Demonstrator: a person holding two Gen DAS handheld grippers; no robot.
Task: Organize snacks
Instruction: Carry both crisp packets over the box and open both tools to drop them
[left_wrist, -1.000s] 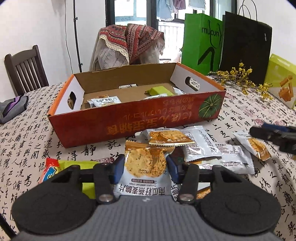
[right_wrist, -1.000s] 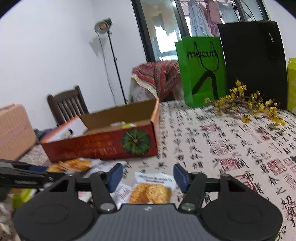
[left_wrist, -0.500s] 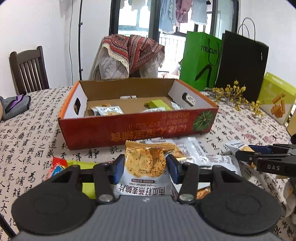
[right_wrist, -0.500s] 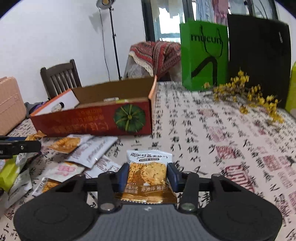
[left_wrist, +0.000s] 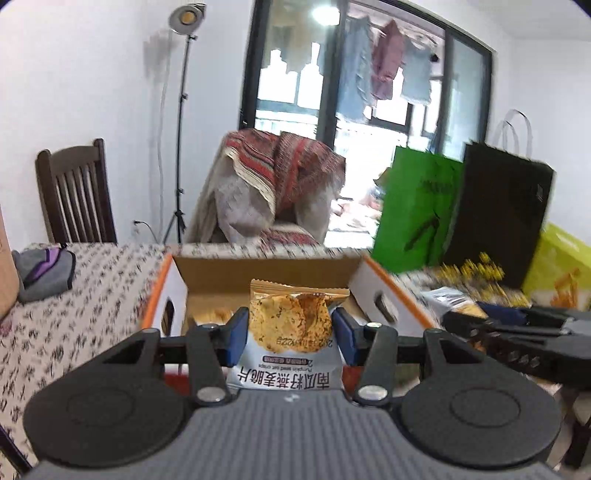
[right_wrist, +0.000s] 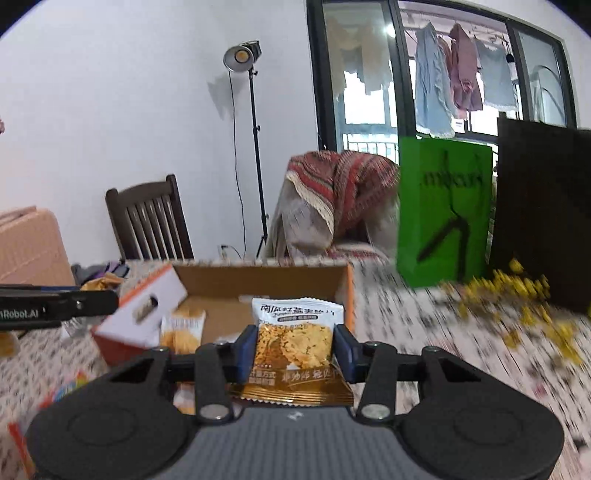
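Observation:
My left gripper (left_wrist: 290, 338) is shut on a crisp packet (left_wrist: 290, 332) and holds it up in front of the open cardboard box (left_wrist: 266, 275). My right gripper (right_wrist: 295, 349) is shut on a second crisp packet (right_wrist: 295, 339), raised before the same box (right_wrist: 258, 282). One packet (right_wrist: 181, 330) leans inside the box at its left. The right gripper shows at the right of the left wrist view (left_wrist: 517, 328), and the left one at the left of the right wrist view (right_wrist: 55, 304).
A green paper bag (left_wrist: 417, 210) and a black bag (left_wrist: 502, 221) stand behind the table at the right, with yellow flowers (right_wrist: 524, 302) before them. A wooden chair (left_wrist: 74, 192) and a draped chair (left_wrist: 273, 192) stand behind. Loose snacks (right_wrist: 62, 391) lie at lower left.
Both grippers have lifted their crisp packets off the table and carried them up toward the box. The right gripper closed on its packet during the last second.

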